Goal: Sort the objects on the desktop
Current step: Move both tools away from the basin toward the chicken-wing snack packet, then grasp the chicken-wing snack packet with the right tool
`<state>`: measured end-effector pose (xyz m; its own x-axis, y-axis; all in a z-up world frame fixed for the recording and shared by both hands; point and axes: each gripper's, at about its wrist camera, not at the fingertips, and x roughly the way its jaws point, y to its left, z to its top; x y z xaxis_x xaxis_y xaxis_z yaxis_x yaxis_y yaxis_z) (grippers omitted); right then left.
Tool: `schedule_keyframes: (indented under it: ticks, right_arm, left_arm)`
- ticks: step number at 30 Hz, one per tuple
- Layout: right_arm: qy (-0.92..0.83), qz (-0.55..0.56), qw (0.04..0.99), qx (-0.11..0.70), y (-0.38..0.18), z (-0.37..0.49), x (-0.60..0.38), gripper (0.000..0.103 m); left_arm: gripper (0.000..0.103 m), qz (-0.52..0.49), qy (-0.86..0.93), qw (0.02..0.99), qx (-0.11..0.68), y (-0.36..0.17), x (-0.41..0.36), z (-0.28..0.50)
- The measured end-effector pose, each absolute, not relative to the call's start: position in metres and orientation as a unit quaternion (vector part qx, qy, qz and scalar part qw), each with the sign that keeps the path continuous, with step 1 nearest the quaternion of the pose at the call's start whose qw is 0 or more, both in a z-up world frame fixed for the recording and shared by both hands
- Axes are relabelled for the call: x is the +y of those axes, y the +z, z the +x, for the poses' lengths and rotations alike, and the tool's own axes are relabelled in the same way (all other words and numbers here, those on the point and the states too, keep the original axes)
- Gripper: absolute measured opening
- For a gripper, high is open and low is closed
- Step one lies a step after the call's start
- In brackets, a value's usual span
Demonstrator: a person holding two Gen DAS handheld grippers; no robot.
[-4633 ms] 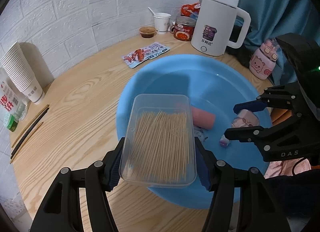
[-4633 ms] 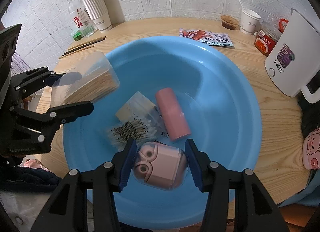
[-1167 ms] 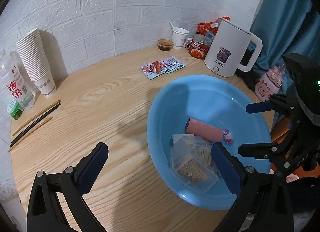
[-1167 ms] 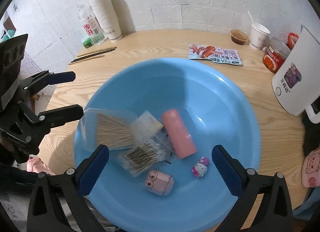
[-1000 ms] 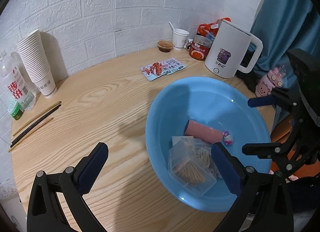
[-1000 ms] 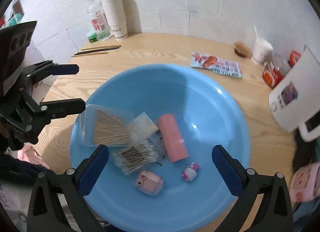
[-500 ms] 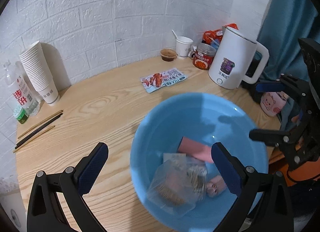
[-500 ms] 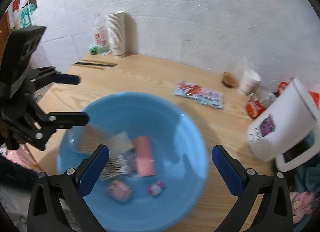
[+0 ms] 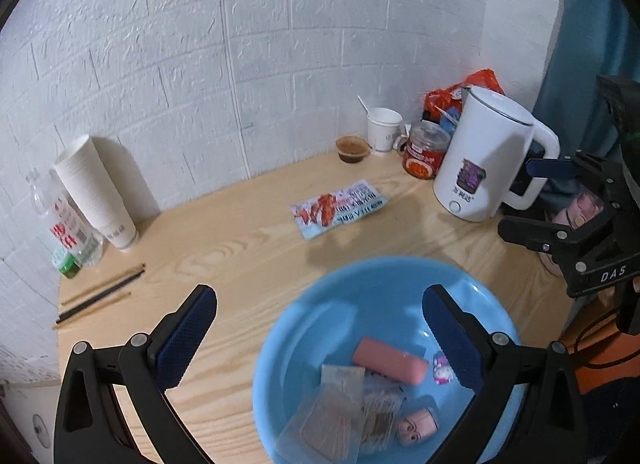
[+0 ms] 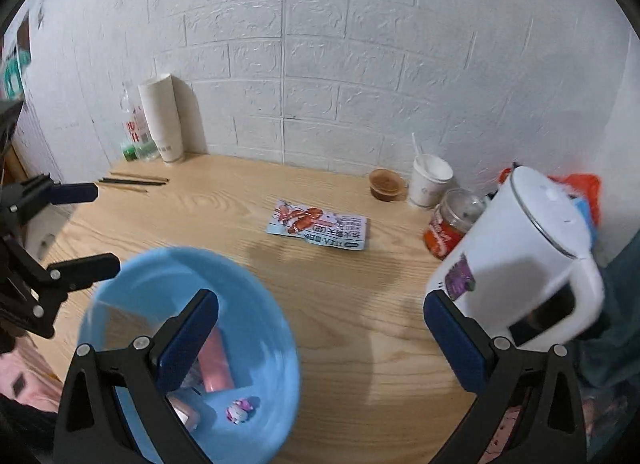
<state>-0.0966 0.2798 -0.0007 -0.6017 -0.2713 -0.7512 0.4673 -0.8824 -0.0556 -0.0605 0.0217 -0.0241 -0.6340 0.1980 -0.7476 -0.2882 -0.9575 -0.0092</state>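
Both tongs stand wide apart and carry nothing: the left gripper (image 9: 320, 340) shows two black plastic arms ending in blue cross-hatched pads, raised over the near edge of the table, and the right gripper (image 10: 320, 344), of the same build, hangs over bare wood between the basin and the kettle. The round blue plastic basin (image 9: 304, 328) sits on the pale wooden table (image 9: 240, 240), whose grain runs in long wavy lines. Inside the basin lie the sorted things, close together: a smooth pink cylinder (image 9: 390, 360) on its side, a clear rectangular box of toothpicks (image 9: 324, 424), a crinkled clear bag of cotton swabs (image 9: 380, 414), a small rounded pink case (image 9: 416, 424) and a tiny white and pink figurine (image 9: 442, 369). Well apart from the basin, a glossy flat snack packet (image 9: 340, 208) lies on the wood, and a white smooth-walled electric kettle (image 9: 484, 168) stands upright beside a glass jar (image 9: 424, 152) of red contents. Against the white brick wall stand a tall stack of paper cups (image 9: 98, 192) and a clear bottle (image 9: 64, 224), with thin chopsticks (image 9: 100, 296) lying near them.
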Motion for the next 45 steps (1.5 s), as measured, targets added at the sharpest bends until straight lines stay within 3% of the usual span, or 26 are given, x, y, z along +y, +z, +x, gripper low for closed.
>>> schedule_keyframes:
  ticks: [18, 28, 36, 45]
  right_arm:
    - [-0.849, 0.432, 0.294, 0.085, -0.035, -0.176, 0.289, 0.103]
    - [-0.796, 0.427, 0.347, 0.253, -0.080, -0.231, 0.262, 0.103]
    - [-0.761, 0.472, 0.364, 0.254, -0.111, -0.289, 0.239, 0.101]
    - [-0.707, 0.496, 0.395, 0.314, -0.146, -0.314, 0.199, 0.101]
  left_arm:
    - [0.103, -0.428, 0.890, 0.138, 0.080, -0.043, 0.021, -0.144]
    - [0.103, -0.444, 0.845, 0.244, 0.171, -0.089, 0.040, -0.208]
    - [0.103, -0.479, 0.805, 0.299, 0.182, -0.134, 0.045, -0.261]
    - [0.103, -0.496, 0.771, 0.353, 0.186, -0.173, 0.059, -0.286]
